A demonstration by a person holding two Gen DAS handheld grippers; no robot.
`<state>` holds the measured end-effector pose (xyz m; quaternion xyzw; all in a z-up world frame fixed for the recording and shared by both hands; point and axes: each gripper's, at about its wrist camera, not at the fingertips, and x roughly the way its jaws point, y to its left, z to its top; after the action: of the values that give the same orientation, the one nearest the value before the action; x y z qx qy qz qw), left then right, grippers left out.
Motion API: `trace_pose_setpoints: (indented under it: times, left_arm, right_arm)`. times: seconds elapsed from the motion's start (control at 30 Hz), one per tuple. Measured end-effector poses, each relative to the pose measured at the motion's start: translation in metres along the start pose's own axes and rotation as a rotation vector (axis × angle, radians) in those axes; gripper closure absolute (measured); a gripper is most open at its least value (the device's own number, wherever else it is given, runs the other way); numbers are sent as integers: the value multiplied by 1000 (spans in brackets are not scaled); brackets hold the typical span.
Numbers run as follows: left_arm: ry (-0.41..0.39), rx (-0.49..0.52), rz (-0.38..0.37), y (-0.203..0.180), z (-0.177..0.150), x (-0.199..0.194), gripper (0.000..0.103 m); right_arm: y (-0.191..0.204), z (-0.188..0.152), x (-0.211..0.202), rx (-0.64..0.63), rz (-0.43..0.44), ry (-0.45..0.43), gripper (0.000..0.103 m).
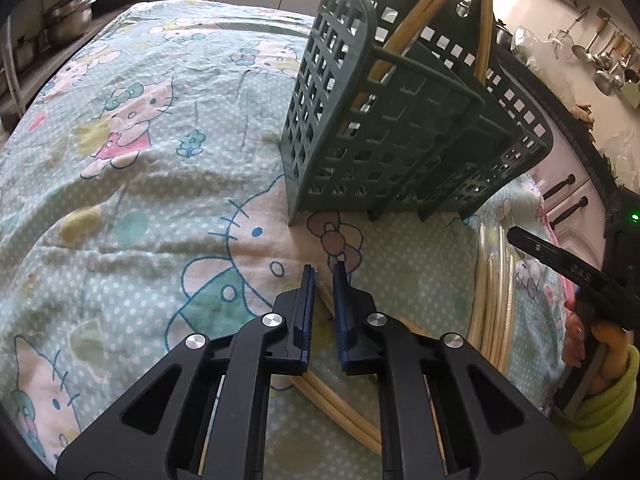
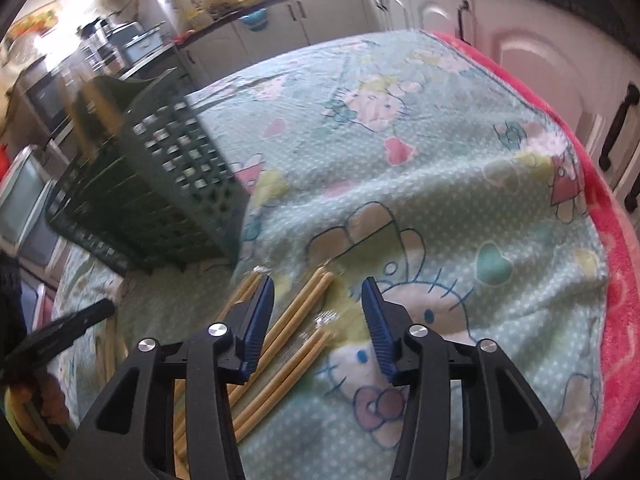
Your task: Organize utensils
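Note:
A dark green slotted utensil basket (image 1: 384, 120) stands on the cartoon-print cloth with chopsticks (image 1: 416, 12) standing in it; it also shows in the right wrist view (image 2: 160, 184). My left gripper (image 1: 323, 276) is low over the cloth with its jaws narrowly apart, and a pair of wooden chopsticks (image 1: 340, 408) lies under and between them. More wrapped chopsticks (image 1: 494, 300) lie to its right. My right gripper (image 2: 318, 292) is open and empty above several wrapped chopstick pairs (image 2: 288, 332) on the cloth. Its body shows at the right of the left wrist view (image 1: 568, 268).
The cloth (image 1: 140, 160) covers a table with a pink edge (image 2: 608, 280). Kitchen cabinets (image 2: 520, 52) stand behind it, pots (image 1: 68, 20) on a counter at left, and ladles (image 1: 604, 60) hang on the wall.

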<state>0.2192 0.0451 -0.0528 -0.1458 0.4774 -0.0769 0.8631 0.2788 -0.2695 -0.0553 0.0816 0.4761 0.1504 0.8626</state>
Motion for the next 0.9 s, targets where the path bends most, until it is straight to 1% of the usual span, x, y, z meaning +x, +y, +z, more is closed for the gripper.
trace_pose_setpoints:
  times: [0.07, 0.13, 0.3, 0.4, 0.47, 0.53, 0.67, 0.77, 0.9]
  left_arm:
    - [-5, -2, 1, 0, 2, 0, 97]
    - [-12, -6, 1, 0, 3, -2, 98]
    - [-45, -11, 7, 5, 8, -11, 98]
    - [-63, -15, 4, 3, 11, -16, 98]
    - [-73, -16, 3, 2, 13, -20, 98]
    - [-81, -16, 0, 1, 15, -23, 99]
    - [-95, -17, -4, -1, 17, -31, 99]
    - [-109, -20, -9, -1, 19, -35, 99]
    - [-127, -25, -14, -2, 21, -40, 99]
  right_arm:
    - [-5, 3, 7, 30, 10, 22, 66]
    - [-7, 5, 11, 40, 14, 26, 66]
    - [1, 8, 17, -9, -25, 28, 71]
    - [7, 6, 20, -47, -68, 19, 78]
    - [7, 5, 18, -42, -79, 1, 86]
    - [5, 4, 16, -28, -78, -15, 90]
    - [-4, 3, 7, 32, -32, -44, 94]
    - [-11, 3, -6, 77, 19, -83, 95]
    - [-15, 3, -24, 103, 64, -129, 95]
